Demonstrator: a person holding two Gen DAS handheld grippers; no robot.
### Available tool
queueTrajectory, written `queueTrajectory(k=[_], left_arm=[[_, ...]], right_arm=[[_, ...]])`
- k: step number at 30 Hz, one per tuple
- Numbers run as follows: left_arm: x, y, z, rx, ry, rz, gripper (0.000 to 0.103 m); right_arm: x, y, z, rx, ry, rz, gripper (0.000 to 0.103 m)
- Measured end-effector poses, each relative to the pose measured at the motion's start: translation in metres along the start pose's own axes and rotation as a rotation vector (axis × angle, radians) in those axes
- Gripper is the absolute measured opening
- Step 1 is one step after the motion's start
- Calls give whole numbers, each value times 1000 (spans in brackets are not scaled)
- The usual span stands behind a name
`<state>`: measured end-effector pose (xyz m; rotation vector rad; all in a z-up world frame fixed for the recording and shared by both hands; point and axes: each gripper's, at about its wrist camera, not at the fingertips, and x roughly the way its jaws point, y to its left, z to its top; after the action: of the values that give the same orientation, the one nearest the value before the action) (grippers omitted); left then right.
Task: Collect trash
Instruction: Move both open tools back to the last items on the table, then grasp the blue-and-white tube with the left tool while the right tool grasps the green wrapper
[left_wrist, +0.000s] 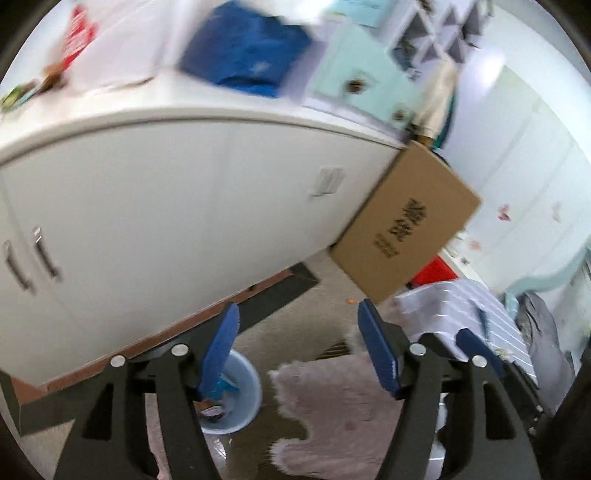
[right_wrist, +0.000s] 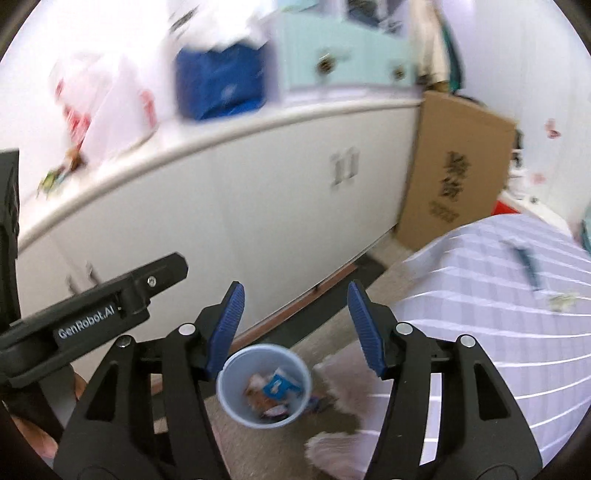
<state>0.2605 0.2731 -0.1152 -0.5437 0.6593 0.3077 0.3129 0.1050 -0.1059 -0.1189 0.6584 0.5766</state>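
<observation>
- trash (right_wrist: 275, 391) lies inside a pale blue bin (right_wrist: 236, 402) on the floor: crumpled wrappers, one blue and white piece on top
- right gripper (right_wrist: 295, 328) hangs above the bin, jaws wide apart and holding nothing; the bin's rim sits below the gap, nearer the left finger
- left gripper (left_wrist: 297, 350) also has its jaws spread and holds nothing; the same bin (left_wrist: 245, 406) shows low behind its left finger, partly hidden
- white cabinet (left_wrist: 166, 206) stands just behind the bin, with blurred wrappers (left_wrist: 14, 96) and a blue bag (left_wrist: 247, 48) on top
- cardboard box (right_wrist: 454, 173) leans at the cabinet's end
- pink rug (left_wrist: 340, 413) lies beside the bin
</observation>
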Motion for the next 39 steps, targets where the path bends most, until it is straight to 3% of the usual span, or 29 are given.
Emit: queueTrajectory(k=[4,9,13,19,23,26,29,35,39], left_arm=[[12,-83,-2,122,35,-92,66],[53,-193,-26,293,145,-182,66],[87,-253,-46,368,228,-231,66],[138,-309,-68,435,280,-185,66],[168,-329,-75,454,303,-142,63],[183,-334,-75,451,341,-157,46],[194,-335,-72,453,360,-174,13],[181,-318,-65,434,323,-204,12],[162,-298,-53,439,261,-177,12]], right_arm=[[-34,-78,6,74,-48,-106,59],[-67,-189,-7,223,-71,-236,59],[-80,-260,-25,340,-54,-283,61],[-78,-325,-57,462,-12,-280,61],[-62,-344,-63,508,17,-242,62],[-53,-346,-64,520,39,-215,63],[-44,-346,-62,520,62,-190,63],[-27,-340,-51,530,90,-157,65],[-12,-330,-42,543,111,-145,68]])
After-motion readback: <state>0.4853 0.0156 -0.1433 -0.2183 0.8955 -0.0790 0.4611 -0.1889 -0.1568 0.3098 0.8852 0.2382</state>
